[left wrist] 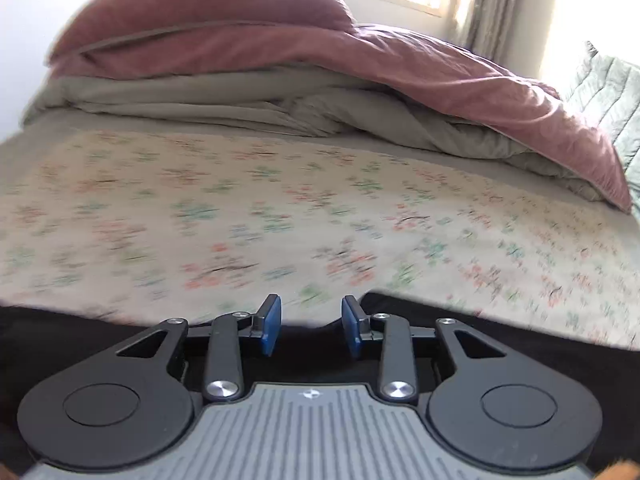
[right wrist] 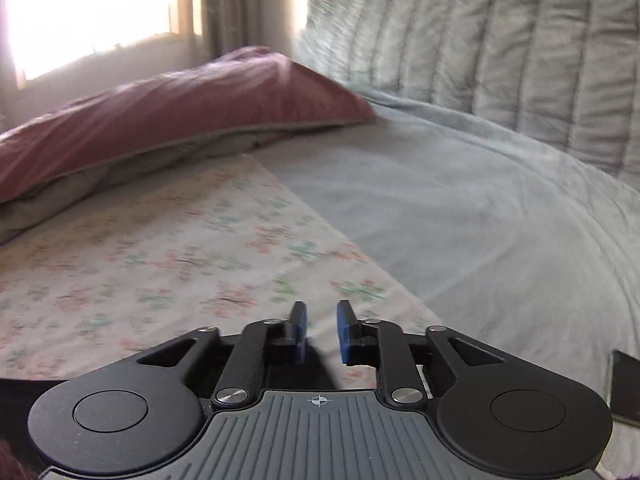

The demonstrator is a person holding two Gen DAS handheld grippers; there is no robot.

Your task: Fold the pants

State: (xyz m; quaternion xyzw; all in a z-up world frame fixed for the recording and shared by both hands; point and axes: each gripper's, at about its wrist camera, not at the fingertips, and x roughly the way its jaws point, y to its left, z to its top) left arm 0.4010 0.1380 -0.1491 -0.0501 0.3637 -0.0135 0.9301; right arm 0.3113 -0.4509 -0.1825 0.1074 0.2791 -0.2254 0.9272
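The black pants (left wrist: 520,334) lie on a floral sheet (left wrist: 240,208) at the near edge of the bed, mostly hidden beneath the left gripper's body. My left gripper (left wrist: 311,326) hovers over their far edge with its blue pads apart and nothing between them. In the right wrist view only a strip of the black pants (right wrist: 24,388) shows at the lower left. My right gripper (right wrist: 322,330) stands open by a narrow gap above the floral sheet (right wrist: 160,272), and the sheet shows through that gap.
A heaped pink and grey duvet (left wrist: 280,52) fills the back of the bed. A pale grey sheet (right wrist: 480,220) and a quilted headboard (right wrist: 500,40) lie to the right. A dark flat object (right wrist: 626,388) sits at the right edge. A bright window (right wrist: 80,12) is behind.
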